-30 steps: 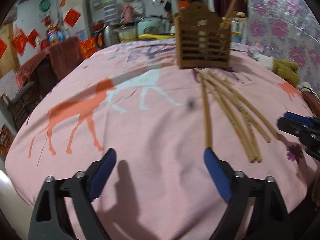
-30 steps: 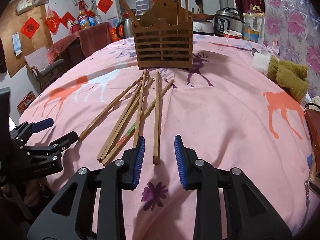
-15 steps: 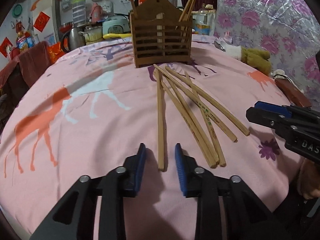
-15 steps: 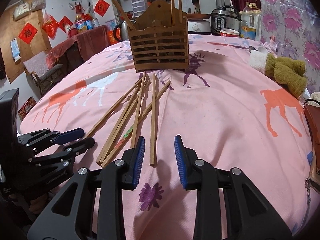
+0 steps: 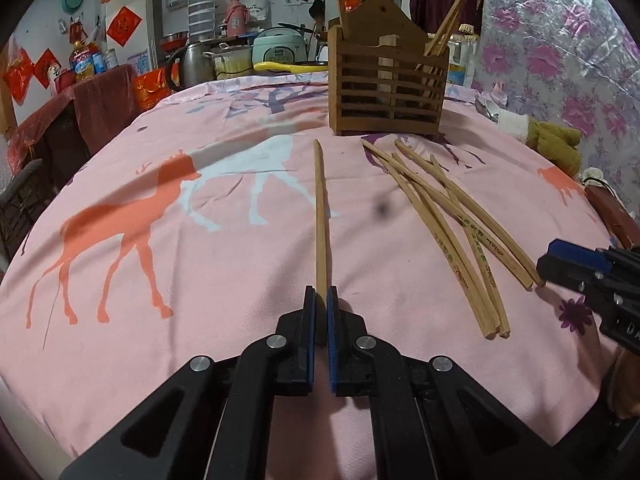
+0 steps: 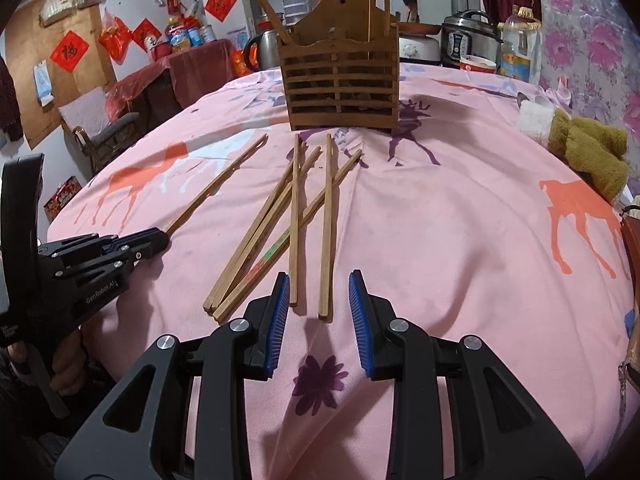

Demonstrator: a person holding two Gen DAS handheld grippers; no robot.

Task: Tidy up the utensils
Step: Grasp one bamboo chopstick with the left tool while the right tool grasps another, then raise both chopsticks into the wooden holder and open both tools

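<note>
While the left gripper point(image 5: 321, 296) has its blue pads closed tight on the near end of one chopstick point(image 5: 320, 216), the right gripper point(image 6: 318, 304) stands partly open with nothing between its pads. The held chopstick points straight away toward the wooden holder point(image 5: 387, 84), apart from the others and to their left; from the right wrist view it runs slanting from the left gripper's tip toward the far middle of the table, and whether it is lifted off the cloth cannot be told.

Five more chopsticks point(image 6: 280, 224) lie loose on the pink tablecloth point(image 6: 460, 232), fanned out with their far ends close together just in front of the holder and several crossing one another. The near ends of the two rightmost ones sit just ahead of the right gripper's gap, not touched by either pad.

At the far side of the table the holder stands upright, with a few chopsticks already standing in it, one leaning at its left corner and others at the right. Near the right edge of the table lies a brown plush toy point(image 6: 588, 152).
</note>
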